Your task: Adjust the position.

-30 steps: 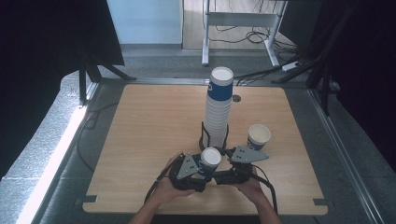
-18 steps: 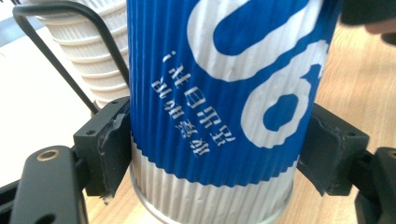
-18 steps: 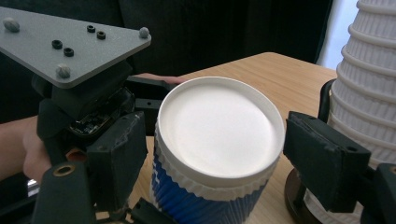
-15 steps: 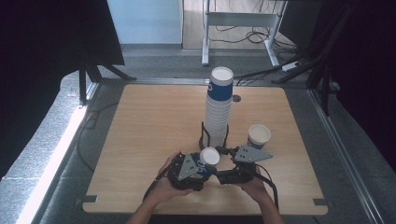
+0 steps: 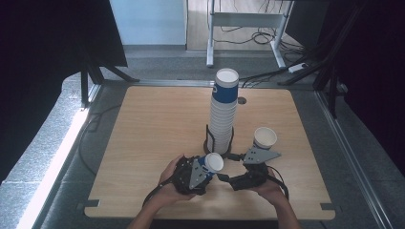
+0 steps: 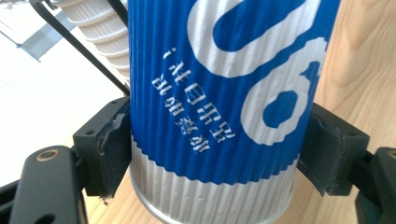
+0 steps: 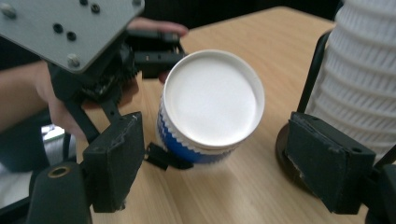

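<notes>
The high view looks forward and down from above the person's edge of the light wooden table (image 5: 143, 143), far enough to take in the whole top and the grey floor around it. The left gripper view sits very close behind a blue-and-white ribbed paper cup (image 6: 219, 107), facing along its own black jaws toward the tall stack of white ribbed paper cups (image 6: 102, 32). The right gripper view looks slightly down on the same cup's white rim (image 7: 212, 100) from near, with the stack (image 7: 364, 79) at its right edge. All three views share cup, stack and tabletop.
</notes>
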The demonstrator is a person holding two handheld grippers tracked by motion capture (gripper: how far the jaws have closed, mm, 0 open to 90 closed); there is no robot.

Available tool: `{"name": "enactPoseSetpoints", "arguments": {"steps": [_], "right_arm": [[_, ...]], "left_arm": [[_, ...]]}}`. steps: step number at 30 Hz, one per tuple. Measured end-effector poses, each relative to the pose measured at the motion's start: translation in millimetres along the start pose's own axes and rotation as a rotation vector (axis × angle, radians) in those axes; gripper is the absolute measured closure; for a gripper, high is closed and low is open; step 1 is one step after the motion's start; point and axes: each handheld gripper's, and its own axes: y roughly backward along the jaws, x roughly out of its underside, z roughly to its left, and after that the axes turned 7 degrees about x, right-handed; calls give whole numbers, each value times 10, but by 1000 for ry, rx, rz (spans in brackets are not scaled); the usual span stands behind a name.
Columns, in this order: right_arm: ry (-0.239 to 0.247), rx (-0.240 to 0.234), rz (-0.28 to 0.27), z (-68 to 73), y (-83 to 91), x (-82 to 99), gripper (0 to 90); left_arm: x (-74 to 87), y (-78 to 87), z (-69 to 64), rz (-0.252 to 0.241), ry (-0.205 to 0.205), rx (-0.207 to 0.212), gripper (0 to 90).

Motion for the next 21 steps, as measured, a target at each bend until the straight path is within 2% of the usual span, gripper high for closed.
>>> {"name": "enactPoseSetpoints", "arguments": {"steps": [3, 11, 15, 21], "right_arm": [[10, -5, 42, -9, -34, 33, 197], [7, -27, 120, -58, -78, 106, 181], [4, -43, 141, -59, -125, 137, 176], [-5, -67, 148, -25, -223, 167, 179]], "left_arm": [[2, -34, -44, 18, -27, -8, 197], [-29, -81, -178, 54, -132, -68, 198], [-42, -89, -219, 63, -168, -86, 198], [-58, -124, -314, 98, -258, -138, 196]]}}
